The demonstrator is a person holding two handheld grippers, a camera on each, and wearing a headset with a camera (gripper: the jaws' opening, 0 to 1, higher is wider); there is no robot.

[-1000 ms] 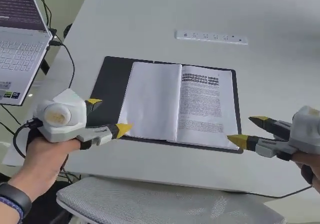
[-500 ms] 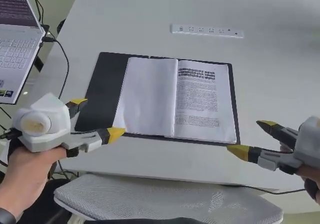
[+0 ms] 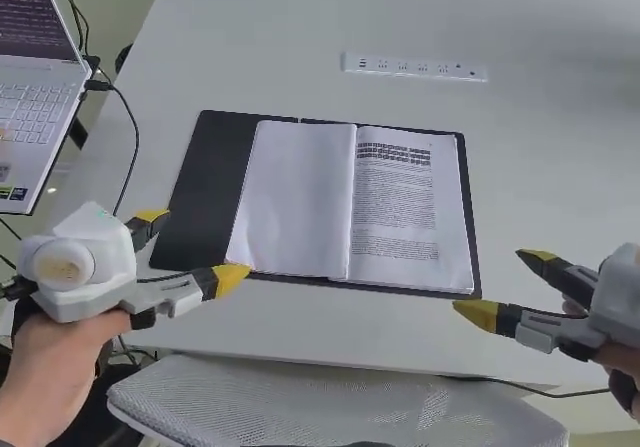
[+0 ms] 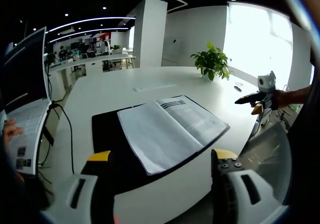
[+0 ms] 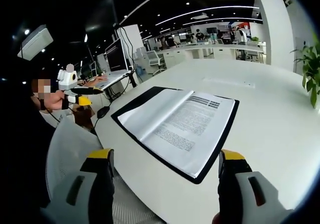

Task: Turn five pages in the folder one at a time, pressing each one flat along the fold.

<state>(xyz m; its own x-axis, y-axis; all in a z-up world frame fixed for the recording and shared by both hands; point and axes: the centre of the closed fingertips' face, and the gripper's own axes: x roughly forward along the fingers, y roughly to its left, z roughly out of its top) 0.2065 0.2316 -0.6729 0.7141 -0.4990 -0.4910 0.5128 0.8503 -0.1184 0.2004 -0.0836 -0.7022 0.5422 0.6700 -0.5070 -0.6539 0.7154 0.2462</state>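
Observation:
A black folder [image 3: 205, 197] lies open on the white table [image 3: 300, 37], with a blank left page [image 3: 295, 197] and a printed right page [image 3: 410, 212]. The folder [image 4: 107, 134] also shows in the left gripper view and the folder [image 5: 131, 105] in the right gripper view. My left gripper [image 3: 190, 252] hovers open off the folder's near left corner, over the table edge. My right gripper [image 3: 510, 287] hovers open off the near right corner. Neither touches the pages. In the left gripper view my left gripper [image 4: 160, 156] frames the pages; in the right gripper view my right gripper [image 5: 165, 156] does the same.
A white power strip [image 3: 415, 67] lies beyond the folder. An open laptop [image 3: 35, 77] with a black cable [image 3: 135, 117] sits off the table's left side. A grey mesh chair back [image 3: 300, 407] is below the near table edge. A potted plant [image 4: 212, 61] stands far off.
Both grippers have drawn back toward me and a little lower, away from the folder's near corners. The head camera shifted slightly. The pages lie as before.

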